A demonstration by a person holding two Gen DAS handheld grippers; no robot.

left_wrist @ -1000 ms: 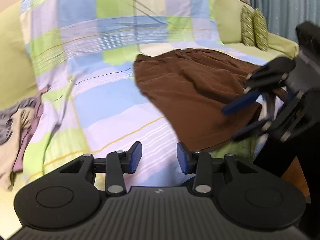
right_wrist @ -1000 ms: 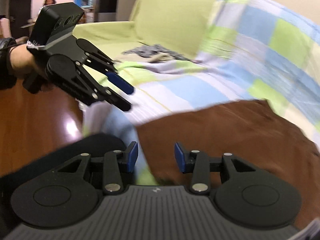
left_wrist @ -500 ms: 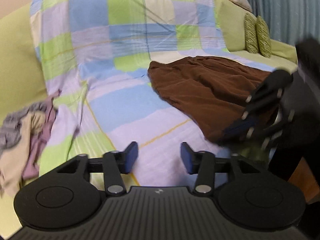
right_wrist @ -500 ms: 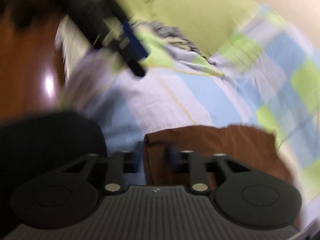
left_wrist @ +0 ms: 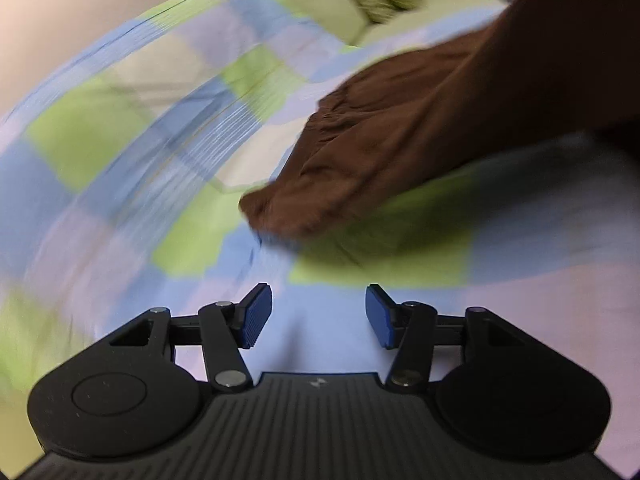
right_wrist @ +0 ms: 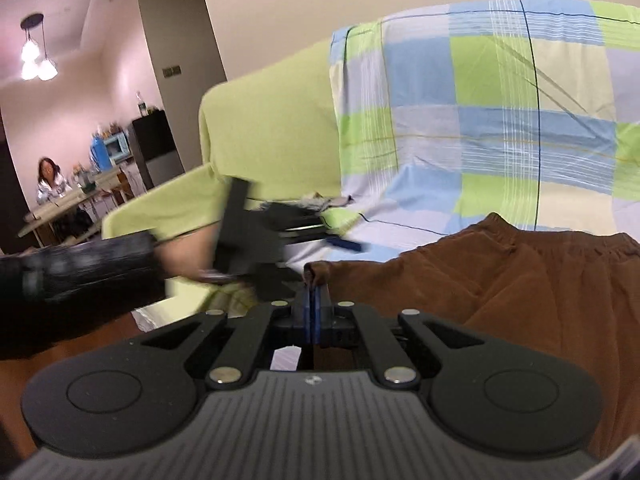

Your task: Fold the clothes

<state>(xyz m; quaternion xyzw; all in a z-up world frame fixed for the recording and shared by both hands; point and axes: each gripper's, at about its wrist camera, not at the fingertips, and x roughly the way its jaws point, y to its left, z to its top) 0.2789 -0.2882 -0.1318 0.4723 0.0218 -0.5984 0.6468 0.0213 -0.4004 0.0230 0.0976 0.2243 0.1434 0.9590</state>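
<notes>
Pinching a corner of the brown garment (right_wrist: 520, 276), our right gripper (right_wrist: 311, 312) has its blue pads pressed together on a small peak of cloth that pokes up just above them. We hold it at the corner, we judge, so the cloth can be lifted and laid out square for a first fold. From that pinch the garment runs away to the right in the right wrist view, its gathered waistband lying toward the sofa back, the rest draped over the checked sheet (right_wrist: 500, 120) that covers the green sofa (right_wrist: 260, 132).

Our left gripper (left_wrist: 318, 314) is spread wide with nothing between its pads (left_wrist: 256, 316); it hangs over bare sheet, near the garment's other free corner (left_wrist: 276, 212) but not touching it. That corner seems the natural second hold, since two corners held apart would let us pull the cloth taut. The left view is smeared, so how the fabric's edge lies there is hard to read, and a dark shape along the upper right cannot be made out.

Beyond the left gripper in the right view, a small heap of other clothes (right_wrist: 324, 202) sits on the sofa seat, well apart from our work. The fold itself is not yet begun
</notes>
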